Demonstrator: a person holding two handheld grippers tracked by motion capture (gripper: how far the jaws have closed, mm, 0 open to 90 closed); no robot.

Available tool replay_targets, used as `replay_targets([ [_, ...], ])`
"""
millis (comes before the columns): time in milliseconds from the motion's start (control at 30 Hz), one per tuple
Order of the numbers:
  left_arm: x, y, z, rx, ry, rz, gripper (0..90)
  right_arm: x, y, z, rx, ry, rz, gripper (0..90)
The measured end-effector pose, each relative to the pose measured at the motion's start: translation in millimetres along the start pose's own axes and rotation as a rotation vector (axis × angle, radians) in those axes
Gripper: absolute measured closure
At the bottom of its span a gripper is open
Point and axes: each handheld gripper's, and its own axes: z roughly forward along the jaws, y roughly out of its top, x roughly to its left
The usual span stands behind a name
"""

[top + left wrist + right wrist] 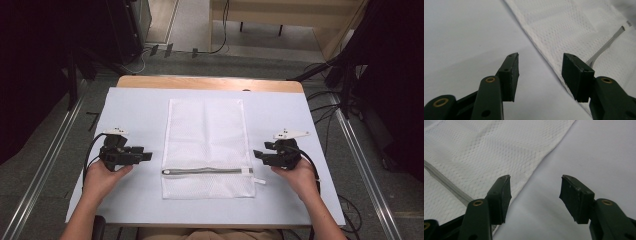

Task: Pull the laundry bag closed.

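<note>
A white mesh laundry bag [206, 145] lies flat in the middle of the table, with a grey zipper [205, 171] running across its near end. My left gripper [148, 156] rests on the table just left of the bag, jaws open and pointing at its left edge [541, 52]. My right gripper [256, 154] sits just right of the bag, jaws open toward its right edge [534, 167]. Nothing is between either pair of jaws. In both gripper views the mesh [574, 27] and the zipper [446, 185] lie close ahead.
A pale sheet [135, 110] covers the wooden table [210, 82]. Dark stands and cables crowd the floor left, right and behind the table. A white zipper pull tab [259, 180] sticks out at the bag's near right.
</note>
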Motion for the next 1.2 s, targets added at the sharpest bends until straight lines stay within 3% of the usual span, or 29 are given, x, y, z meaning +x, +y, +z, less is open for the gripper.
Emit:
replay_targets([
  [167,-0.4,1.4,0.4,-0.008,0.0,-0.006,41.3,0.0,0.7,-3.5,0.017,0.017,0.066,47.1],
  [433,1.9,2.2,-0.2,-0.014,-0.007,-0.017,40.9,5.0,1.5,-6.7,-0.013,0.008,0.052,49.3],
  [800,4.0,0.3,1.7,0.012,-0.022,-0.017,40.3,6.2,1.4,-5.3,0.017,0.012,0.05,47.1],
  [1200,4.5,-0.6,5.0,0.035,-0.037,-0.012,39.0,18.2,5.8,-7.6,0.043,0.017,0.032,46.9],
])
